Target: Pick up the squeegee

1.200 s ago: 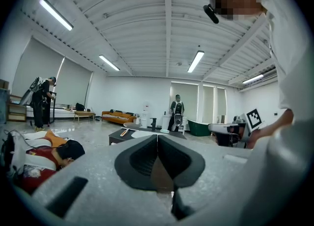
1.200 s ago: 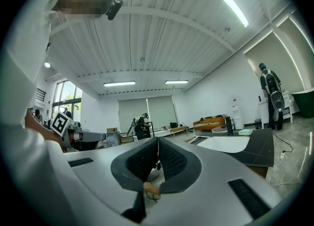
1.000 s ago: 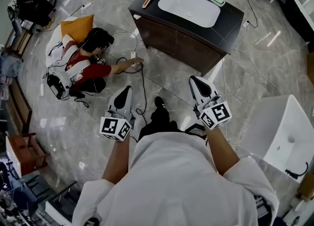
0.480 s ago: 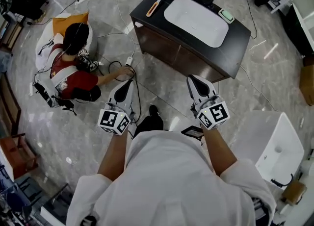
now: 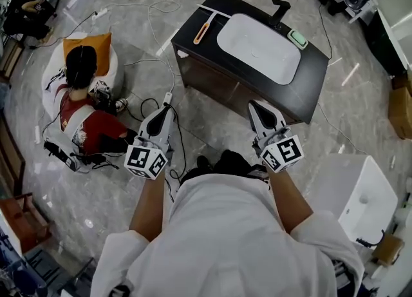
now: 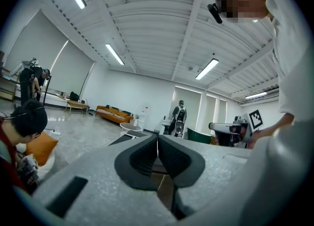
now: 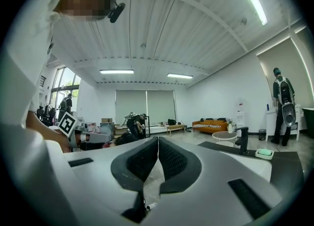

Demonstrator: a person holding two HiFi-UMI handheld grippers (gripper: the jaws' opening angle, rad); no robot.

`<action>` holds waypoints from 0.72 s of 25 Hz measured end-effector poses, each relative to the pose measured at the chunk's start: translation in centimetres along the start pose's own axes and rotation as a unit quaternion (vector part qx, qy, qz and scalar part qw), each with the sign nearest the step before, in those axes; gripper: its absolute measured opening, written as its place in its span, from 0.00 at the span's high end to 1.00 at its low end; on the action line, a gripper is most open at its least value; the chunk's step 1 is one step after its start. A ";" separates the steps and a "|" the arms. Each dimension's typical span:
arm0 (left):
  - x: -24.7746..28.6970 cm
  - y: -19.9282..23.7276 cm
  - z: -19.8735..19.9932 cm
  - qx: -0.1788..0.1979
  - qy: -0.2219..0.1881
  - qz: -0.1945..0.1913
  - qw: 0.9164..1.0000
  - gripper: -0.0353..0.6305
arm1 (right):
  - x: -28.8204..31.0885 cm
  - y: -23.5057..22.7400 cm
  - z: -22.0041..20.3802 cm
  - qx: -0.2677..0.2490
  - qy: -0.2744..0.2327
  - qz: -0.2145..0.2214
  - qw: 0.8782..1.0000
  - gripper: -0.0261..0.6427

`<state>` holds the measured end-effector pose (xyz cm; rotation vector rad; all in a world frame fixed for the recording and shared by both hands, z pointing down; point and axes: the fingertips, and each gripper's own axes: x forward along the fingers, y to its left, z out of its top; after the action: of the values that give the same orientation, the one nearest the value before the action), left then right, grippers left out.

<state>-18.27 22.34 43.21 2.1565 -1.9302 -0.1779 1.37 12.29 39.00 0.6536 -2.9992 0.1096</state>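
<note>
The squeegee (image 5: 201, 32), with an orange handle and a pale blade end, lies on the left end of the black vanity top (image 5: 313, 70), beside the white basin (image 5: 259, 38). My left gripper (image 5: 168, 110) is held out level over the floor, short of the vanity's front; in its own view the left gripper (image 6: 157, 139) has its pads together with nothing between them. My right gripper (image 5: 255, 105) hovers near the vanity's front edge; in its own view the right gripper (image 7: 158, 141) is shut too, and empty. Neither touches the squeegee.
A black faucet (image 5: 280, 9) and a green soap dish (image 5: 297, 38) stand behind the basin. A person (image 5: 80, 118) sits on the floor at the left by an orange cushion (image 5: 87, 38), with cables (image 5: 164, 99) running toward the vanity. A white tub (image 5: 360, 199) stands at the right.
Both grippers and I have moved forward toward the vanity, which now lies closer. The seated person has drawn the outstretched arm back. Both grippers stay shut.
</note>
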 end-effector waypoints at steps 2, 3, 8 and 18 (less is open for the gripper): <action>1.0 0.9 0.1 -0.002 0.001 0.000 1.000 0.92 | 1.0 -0.9 0.1 0.001 -0.001 -0.003 1.000 0.94; 1.7 1.2 0.1 -0.003 0.001 -0.001 1.000 0.92 | 1.5 -1.4 0.1 0.001 -0.003 -0.003 1.000 0.94; 6.4 2.6 0.6 0.004 0.007 -0.013 1.000 0.92 | 4.7 -4.6 -0.3 0.010 -0.012 -0.001 1.000 0.94; 19.5 6.0 3.7 0.034 0.038 -0.027 0.998 0.92 | 12.6 -15.6 1.9 -0.005 -0.041 0.000 0.999 0.94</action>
<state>-22.66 2.10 42.57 2.2268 -1.8628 -0.0392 -3.69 -7.22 38.98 0.6729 -3.0767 0.0687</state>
